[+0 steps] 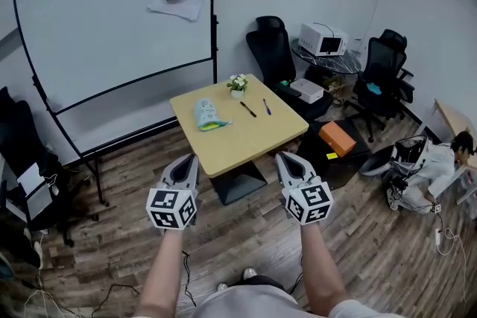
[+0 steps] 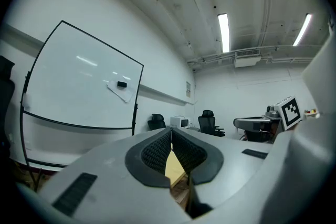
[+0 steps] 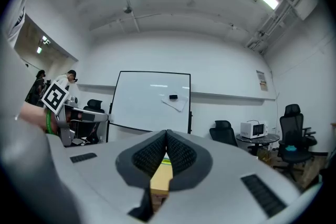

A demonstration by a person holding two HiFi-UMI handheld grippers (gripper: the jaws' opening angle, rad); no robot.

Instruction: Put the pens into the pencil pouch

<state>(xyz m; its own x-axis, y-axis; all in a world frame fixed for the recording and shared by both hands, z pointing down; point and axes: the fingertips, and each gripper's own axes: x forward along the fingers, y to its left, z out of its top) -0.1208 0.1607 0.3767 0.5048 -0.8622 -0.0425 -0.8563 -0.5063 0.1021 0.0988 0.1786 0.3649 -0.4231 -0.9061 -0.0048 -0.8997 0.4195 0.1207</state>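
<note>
Your grey left gripper (image 1: pixel 186 160) and right gripper (image 1: pixel 287 159) are closed and empty, short of the square light-wood table (image 1: pixel 277 132). On it, a black pen (image 1: pixel 248 109) and a bluish pen (image 1: pixel 266 106) lie near a pale green pouch (image 1: pixel 208 115).

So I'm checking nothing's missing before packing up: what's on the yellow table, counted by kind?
Pens: 2
Pencil pouch: 1
Flower pot: 1
Total: 4
</note>
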